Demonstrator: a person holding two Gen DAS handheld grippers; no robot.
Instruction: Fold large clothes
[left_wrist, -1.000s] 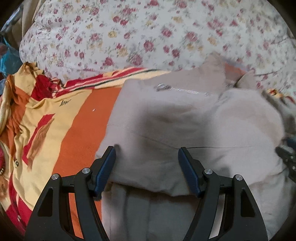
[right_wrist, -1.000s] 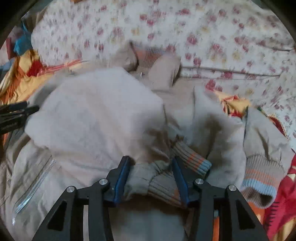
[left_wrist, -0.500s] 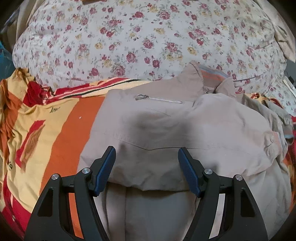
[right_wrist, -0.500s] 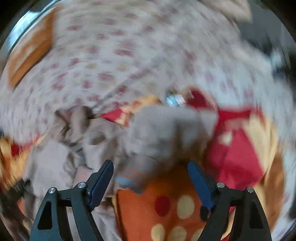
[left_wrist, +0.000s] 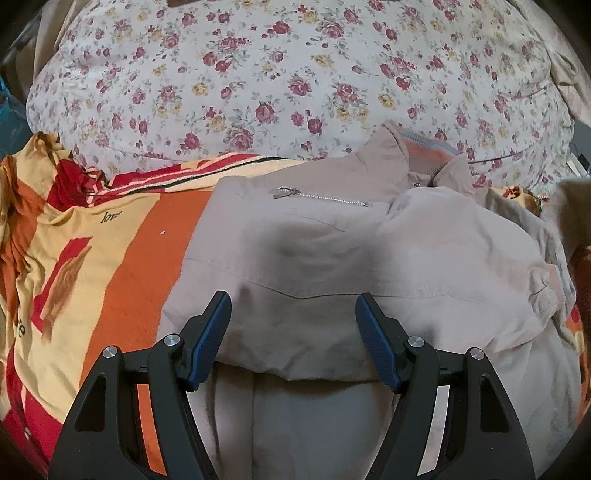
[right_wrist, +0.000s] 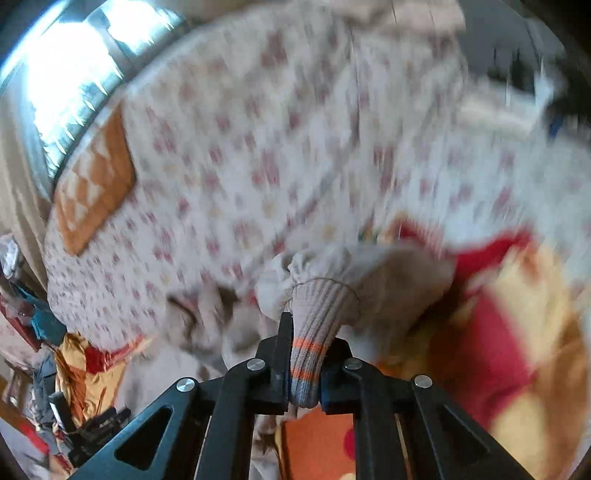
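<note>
A beige zip-up jacket (left_wrist: 332, 258) lies partly folded on the bed, its collar (left_wrist: 424, 147) at the far side and one sleeve laid across its chest. My left gripper (left_wrist: 293, 306) hovers open just above the near fold, with nothing between its blue pads. In the blurred right wrist view, my right gripper (right_wrist: 306, 332) is closing its jaws on the ribbed, orange-striped cuff (right_wrist: 317, 306) of the other sleeve (right_wrist: 388, 269), pinching it and holding it raised above the blanket.
A floral duvet (left_wrist: 295, 74) is heaped behind the jacket. An orange, yellow and red blanket (left_wrist: 92, 258) covers the bed to the left and shows under the raised sleeve (right_wrist: 517, 332). An orange patterned cushion (right_wrist: 96, 184) and a bright window (right_wrist: 74, 74) are at the upper left.
My right gripper let go of the bunched cuffs, opened wide, swung right and upward while rolling, then closed on the other sleeve's cuff. The first sleeve now lies across the jacket. My left gripper stayed put.
</note>
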